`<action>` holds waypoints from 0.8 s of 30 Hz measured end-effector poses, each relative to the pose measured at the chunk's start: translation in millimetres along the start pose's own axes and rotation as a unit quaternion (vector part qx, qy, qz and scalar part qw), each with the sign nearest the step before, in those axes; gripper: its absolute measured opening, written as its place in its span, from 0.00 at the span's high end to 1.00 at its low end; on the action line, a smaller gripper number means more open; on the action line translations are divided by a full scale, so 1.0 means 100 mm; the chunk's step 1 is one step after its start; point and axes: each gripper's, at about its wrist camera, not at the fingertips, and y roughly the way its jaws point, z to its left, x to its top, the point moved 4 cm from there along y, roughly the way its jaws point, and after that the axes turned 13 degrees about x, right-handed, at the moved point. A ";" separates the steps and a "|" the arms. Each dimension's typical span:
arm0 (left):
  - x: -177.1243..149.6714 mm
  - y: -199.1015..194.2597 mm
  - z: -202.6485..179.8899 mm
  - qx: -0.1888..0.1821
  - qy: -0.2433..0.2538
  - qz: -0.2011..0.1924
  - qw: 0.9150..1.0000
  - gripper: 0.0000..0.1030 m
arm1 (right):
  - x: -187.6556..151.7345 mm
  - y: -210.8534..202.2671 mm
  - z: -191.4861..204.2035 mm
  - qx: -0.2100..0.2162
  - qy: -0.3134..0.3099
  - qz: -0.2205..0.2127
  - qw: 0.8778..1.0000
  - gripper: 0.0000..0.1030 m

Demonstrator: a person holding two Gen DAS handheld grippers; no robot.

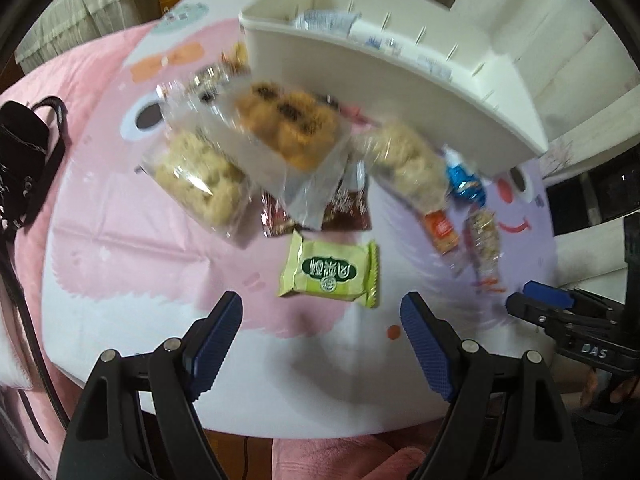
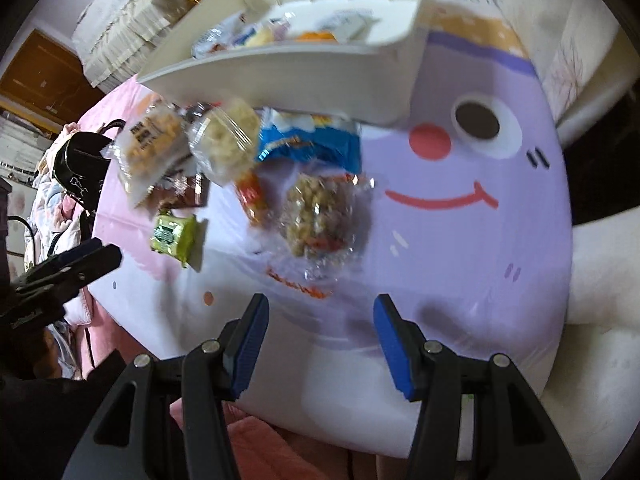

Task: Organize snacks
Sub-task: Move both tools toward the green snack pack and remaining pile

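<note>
While both grippers hang open and empty, left gripper [image 1: 322, 318], right gripper [image 2: 320, 320], one green snack pack [image 1: 330, 274] near the table [image 1: 132, 248] front edge, one white bin [image 1: 400, 92] at the back.

Left gripper [image 1: 322, 326] agape, empty, above green snack packet [image 1: 330, 274]; white organizer box [image 1: 384, 92] behind snack pile [image 1: 280, 136].

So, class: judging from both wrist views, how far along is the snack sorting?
Done: a few packets already lie inside the white plastic organiser box. In hand: nothing; the left tool and right tool are both open and empty above the tablecloth. Left: most snacks, including the green foil packet, the blue wrapper and the clear bag of nut clusters.
</note>
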 end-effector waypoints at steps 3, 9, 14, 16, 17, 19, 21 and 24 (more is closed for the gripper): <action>-0.01 0.17 -0.06 -0.007 0.003 0.017 1.000 0.22 | 0.00 0.07 -0.03 0.005 0.009 0.003 1.000 0.47; 0.04 0.43 -0.19 -0.007 0.017 0.039 0.999 0.22 | 0.11 0.16 -0.05 0.013 0.017 0.000 1.000 0.47; 0.13 0.52 -0.24 -0.009 0.022 0.055 0.998 0.22 | 0.25 0.23 -0.09 0.005 0.029 0.003 1.000 0.46; 0.17 0.56 -0.27 -0.009 0.025 0.063 0.998 0.22 | 0.29 0.28 -0.10 0.005 0.036 0.009 0.999 0.45; 0.19 0.58 -0.29 -0.011 0.027 0.067 0.997 0.22 | 0.30 0.28 -0.10 0.006 0.037 0.009 0.999 0.43; 0.21 0.62 -0.33 -0.013 0.029 0.076 0.997 0.22 | 0.34 0.29 -0.09 0.004 0.036 0.009 0.999 0.41; 0.24 0.66 -0.36 -0.011 0.032 0.085 0.996 0.23 | 0.37 0.30 -0.09 0.002 0.037 0.009 0.999 0.40; 0.28 0.70 -0.42 -0.006 0.038 0.088 0.995 0.25 | 0.42 0.30 -0.09 -0.001 0.041 0.010 0.999 0.39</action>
